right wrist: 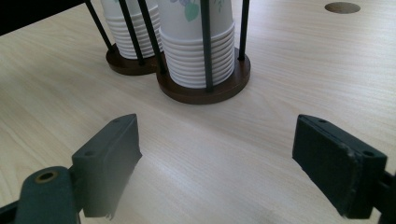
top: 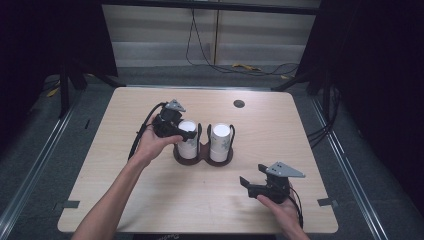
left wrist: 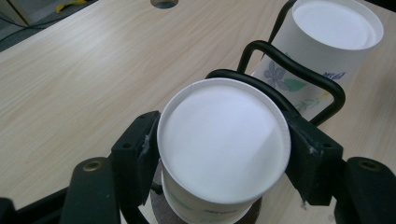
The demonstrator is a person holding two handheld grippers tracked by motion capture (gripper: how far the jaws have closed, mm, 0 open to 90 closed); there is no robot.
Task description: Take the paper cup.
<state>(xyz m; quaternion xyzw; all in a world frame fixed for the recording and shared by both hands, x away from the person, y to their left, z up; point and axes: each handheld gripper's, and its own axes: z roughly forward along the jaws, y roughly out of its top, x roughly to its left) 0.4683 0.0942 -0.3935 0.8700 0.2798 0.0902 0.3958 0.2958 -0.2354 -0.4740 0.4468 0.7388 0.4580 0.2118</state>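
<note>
A dark wooden double holder [top: 202,159] with black wire loops [left wrist: 299,70] stands mid-table and carries two stacks of upside-down white paper cups. My left gripper [top: 184,131] reaches in from the left at the top of the left stack. In the left gripper view both pads sit against the sides of the top cup [left wrist: 224,144], so my left gripper [left wrist: 224,151] is shut on it. The right stack [top: 220,140] with its flower print [left wrist: 280,77] stands untouched beside it. My right gripper [top: 250,184] rests near the front right, open, with bare table between its fingers [right wrist: 112,154].
The light wooden table [top: 150,195] has a round cable hole [top: 239,103] at the back. In the right gripper view the holder's base [right wrist: 205,93] and the lower cups [right wrist: 198,56] lie ahead. Cables [top: 240,67] run across the floor behind, and dark curtains flank the table.
</note>
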